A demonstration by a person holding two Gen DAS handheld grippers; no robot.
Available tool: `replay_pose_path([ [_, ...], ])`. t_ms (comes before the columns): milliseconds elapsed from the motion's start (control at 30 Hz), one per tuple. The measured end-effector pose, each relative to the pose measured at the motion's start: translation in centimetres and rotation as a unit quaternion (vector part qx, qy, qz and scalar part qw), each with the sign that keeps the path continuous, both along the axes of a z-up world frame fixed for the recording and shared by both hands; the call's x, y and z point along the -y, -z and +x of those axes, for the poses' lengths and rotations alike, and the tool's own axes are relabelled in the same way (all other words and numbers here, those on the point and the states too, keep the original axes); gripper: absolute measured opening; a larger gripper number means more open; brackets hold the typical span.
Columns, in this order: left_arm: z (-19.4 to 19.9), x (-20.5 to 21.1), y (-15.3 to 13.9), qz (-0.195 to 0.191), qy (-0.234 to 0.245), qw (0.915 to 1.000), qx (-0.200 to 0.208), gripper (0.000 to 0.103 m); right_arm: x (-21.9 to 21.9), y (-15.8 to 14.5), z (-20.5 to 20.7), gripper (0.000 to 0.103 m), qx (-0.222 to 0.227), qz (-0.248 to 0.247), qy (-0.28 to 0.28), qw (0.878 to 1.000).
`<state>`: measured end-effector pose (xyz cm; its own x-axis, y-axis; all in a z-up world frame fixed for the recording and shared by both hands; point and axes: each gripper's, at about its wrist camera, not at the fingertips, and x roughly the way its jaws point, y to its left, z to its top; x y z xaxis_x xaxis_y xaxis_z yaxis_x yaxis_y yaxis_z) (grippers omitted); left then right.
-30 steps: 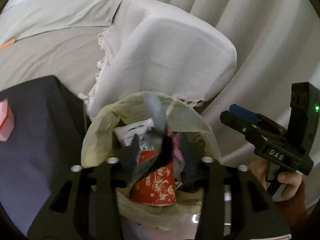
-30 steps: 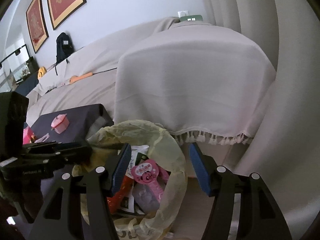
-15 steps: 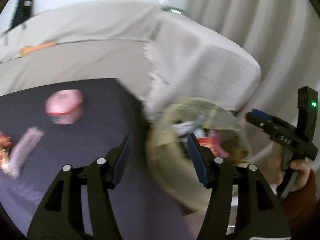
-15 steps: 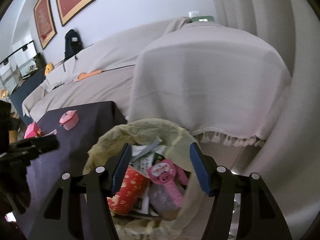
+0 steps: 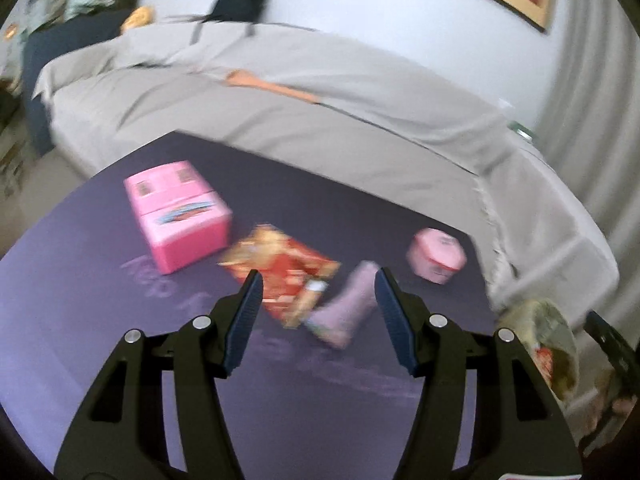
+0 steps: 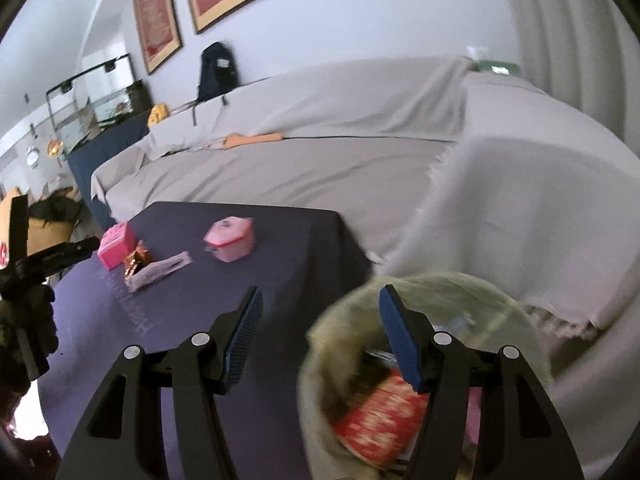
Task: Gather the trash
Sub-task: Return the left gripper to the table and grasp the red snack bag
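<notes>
On the dark purple table [image 5: 120, 340] lie a red-and-gold wrapper [image 5: 280, 276] and a pale lilac wrapper [image 5: 344, 308]. My left gripper [image 5: 318, 320] hovers open just short of them, and nothing is between its fingers. Beside the table's right corner stands the bin lined with a yellowish bag [image 6: 432, 292]. A red paper cup [image 6: 380, 420] and other litter lie inside it. My right gripper [image 6: 320, 336] is open and empty above the bin's left rim. In the right wrist view the left gripper [image 6: 60, 256] appears at far left, near both wrappers [image 6: 160, 272].
A pink box [image 5: 178, 216] and a pink round tin [image 5: 436, 256] also stand on the table. Behind it runs a sofa under a grey sheet [image 5: 320, 128], with an orange object [image 5: 272, 86] on it. Pale curtains [image 6: 580, 40] hang at the right.
My left gripper has swung left from above the bin to over the table, and the wrappers now lie before it. The right gripper has also shifted left, so more of the table shows.
</notes>
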<state>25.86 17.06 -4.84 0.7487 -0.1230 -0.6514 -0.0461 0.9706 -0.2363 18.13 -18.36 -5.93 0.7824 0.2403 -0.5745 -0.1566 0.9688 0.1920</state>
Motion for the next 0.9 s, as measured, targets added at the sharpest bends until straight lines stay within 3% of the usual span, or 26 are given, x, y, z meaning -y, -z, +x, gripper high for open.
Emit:
replay_pose_path([
  [100,1.1,-1.7,1.7,-0.009,-0.001,0.9992,-0.038,0.055,-3.5,-0.1,0.9,0.057,-0.008,-0.012,-0.032,0.999],
  [233,2.3,-2.4,3.5,-0.069,-0.017,0.9941,-0.082,0.055,-7.3,0.4,2.1,0.057,-0.023,-0.037,-0.046,0.998],
  [500,6.1,-2.3,5.9,-0.073,-0.073,0.9882,-0.113,0.055,-11.1,3.0,4.3,0.057,-0.098,-0.037,-0.051,0.993],
  [600,6.2,-2.7,6.1,-0.067,-0.069,0.9892,-0.110,0.038,-12.1,3.8,4.9,0.057,-0.117,-0.023,-0.053,0.991],
  [667,5.7,-2.9,5.8,-0.077,-0.041,0.9913,-0.099,0.027,-13.2,4.2,5.5,0.057,-0.135,-0.014,-0.057,0.989],
  [767,4.2,-3.6,4.8,-0.055,-0.022,0.9952,-0.078,0.019,-15.7,4.6,6.4,0.057,-0.140,-0.030,-0.063,0.988],
  [800,3.4,-3.9,4.4,-0.045,-0.015,0.9963,-0.071,0.010,-16.3,4.7,6.6,0.057,-0.140,-0.028,-0.071,0.987],
  [900,1.6,-5.2,3.7,-0.017,-0.005,0.9976,-0.067,0.006,-18.6,4.7,7.5,0.057,-0.132,-0.005,-0.103,0.986],
])
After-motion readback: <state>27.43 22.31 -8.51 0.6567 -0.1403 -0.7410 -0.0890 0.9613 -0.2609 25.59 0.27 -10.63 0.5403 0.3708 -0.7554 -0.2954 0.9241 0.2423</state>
